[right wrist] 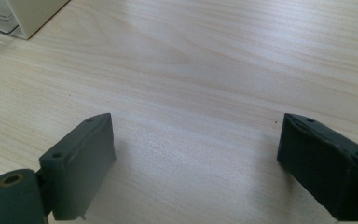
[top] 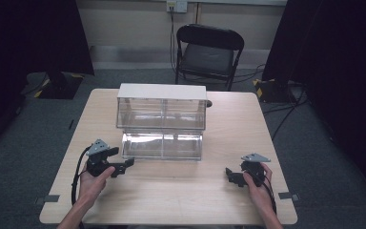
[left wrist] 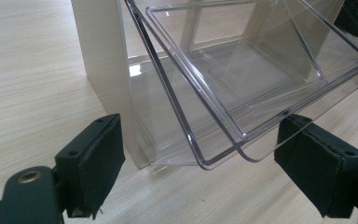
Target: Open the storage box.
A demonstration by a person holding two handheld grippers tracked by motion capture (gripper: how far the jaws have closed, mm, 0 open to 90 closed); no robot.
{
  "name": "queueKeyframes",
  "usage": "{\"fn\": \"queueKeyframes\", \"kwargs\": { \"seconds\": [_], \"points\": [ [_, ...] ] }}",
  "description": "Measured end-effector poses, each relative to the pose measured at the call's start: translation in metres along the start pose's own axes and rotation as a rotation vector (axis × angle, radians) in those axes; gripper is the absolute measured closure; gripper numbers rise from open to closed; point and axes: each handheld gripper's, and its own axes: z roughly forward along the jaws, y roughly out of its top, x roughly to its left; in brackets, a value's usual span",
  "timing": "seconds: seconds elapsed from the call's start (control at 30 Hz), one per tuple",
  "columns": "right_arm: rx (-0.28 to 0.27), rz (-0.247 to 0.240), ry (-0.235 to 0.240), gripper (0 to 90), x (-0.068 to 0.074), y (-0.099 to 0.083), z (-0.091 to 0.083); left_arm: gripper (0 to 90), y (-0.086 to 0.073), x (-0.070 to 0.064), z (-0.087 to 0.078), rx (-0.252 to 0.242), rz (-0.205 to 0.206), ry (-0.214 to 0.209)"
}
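A clear-plastic drawer cabinet (top: 162, 91) with a white frame stands at the middle of the table. Its lower drawer (top: 162, 145) is pulled out toward me and looks empty. My left gripper (top: 125, 165) is open just left of that drawer's front left corner. In the left gripper view the drawer's rounded corner (left wrist: 223, 154) hangs between the spread jaws of the left gripper (left wrist: 200, 149), beside the white side panel (left wrist: 102, 56). My right gripper (top: 230, 175) is open low over bare table at the right. In its own view the right gripper (right wrist: 196, 149) holds nothing, with the cabinet's corner (right wrist: 32, 14) far off.
The light wooden table (top: 228, 124) has bare room on both sides of the cabinet. A black folding chair (top: 208, 52) stands behind the table. Dark curtains hang at both sides, and cables (top: 286, 112) run over the floor at the right.
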Motion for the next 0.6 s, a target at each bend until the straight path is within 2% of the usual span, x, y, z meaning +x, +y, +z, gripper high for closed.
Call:
{"fn": "queueKeyframes", "kwargs": {
  "seconds": [0.37, 0.47, 0.53, 0.6],
  "points": [
    [0.000, -0.001, 0.000, 10.2, 0.000, 0.000, 0.000, 15.2, 0.005, -0.002, 0.003, 0.020, 0.019, -0.011],
    [0.000, -0.002, 0.001, 10.2, 0.000, 0.000, 0.000, 15.4, 0.007, -0.001, 0.003, 0.007, 0.015, -0.002],
    [0.000, -0.002, 0.001, 10.2, 0.000, 0.000, 0.000, 15.3, 0.010, 0.001, 0.003, 0.019, 0.018, 0.004],
    [0.000, -0.002, 0.001, 10.2, 0.000, 0.000, 0.000, 15.4, 0.012, 0.003, 0.002, 0.004, 0.008, 0.007]
  ]
}}
